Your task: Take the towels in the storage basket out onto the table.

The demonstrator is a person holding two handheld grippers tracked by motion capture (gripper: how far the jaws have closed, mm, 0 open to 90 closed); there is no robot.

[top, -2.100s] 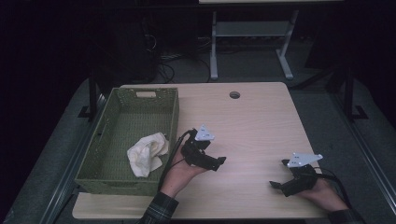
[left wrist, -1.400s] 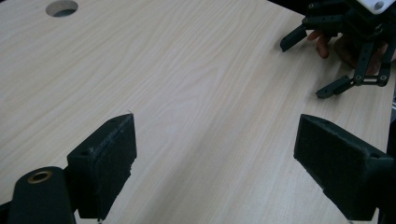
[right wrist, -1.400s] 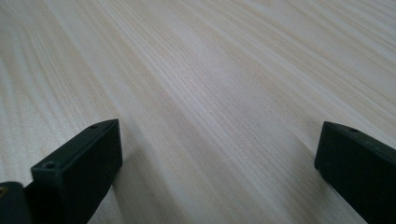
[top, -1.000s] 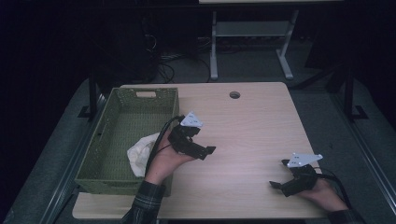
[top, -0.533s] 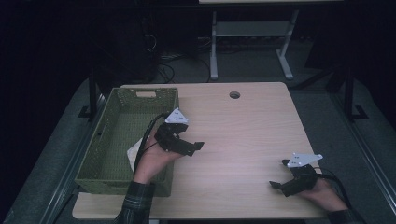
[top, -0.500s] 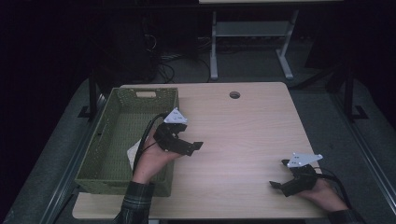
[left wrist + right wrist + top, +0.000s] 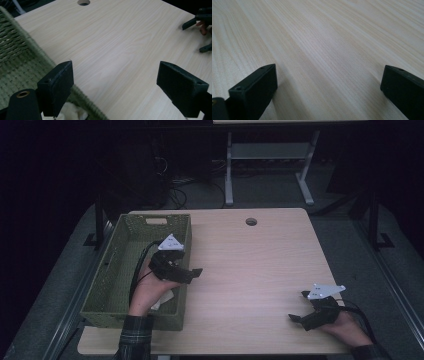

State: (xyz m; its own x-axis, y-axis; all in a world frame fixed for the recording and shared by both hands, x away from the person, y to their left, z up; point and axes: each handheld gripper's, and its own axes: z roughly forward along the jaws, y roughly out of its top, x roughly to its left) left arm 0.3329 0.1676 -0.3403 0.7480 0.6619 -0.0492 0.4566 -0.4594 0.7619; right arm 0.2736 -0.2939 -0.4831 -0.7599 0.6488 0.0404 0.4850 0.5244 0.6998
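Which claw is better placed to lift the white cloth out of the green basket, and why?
Left. The left claw hangs open over the basket rim, the cloth just beneath it. The right claw rests at the table's far corner.

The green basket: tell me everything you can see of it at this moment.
The basket is a rectangular, olive-green woven tray with low walls and a slot handle cut into its far end. It sits flat on the left part of the wooden table, long side running away from the person. A white cloth lies inside near its right wall, mostly hidden by the left hand. The left gripper hangs open above that wall.
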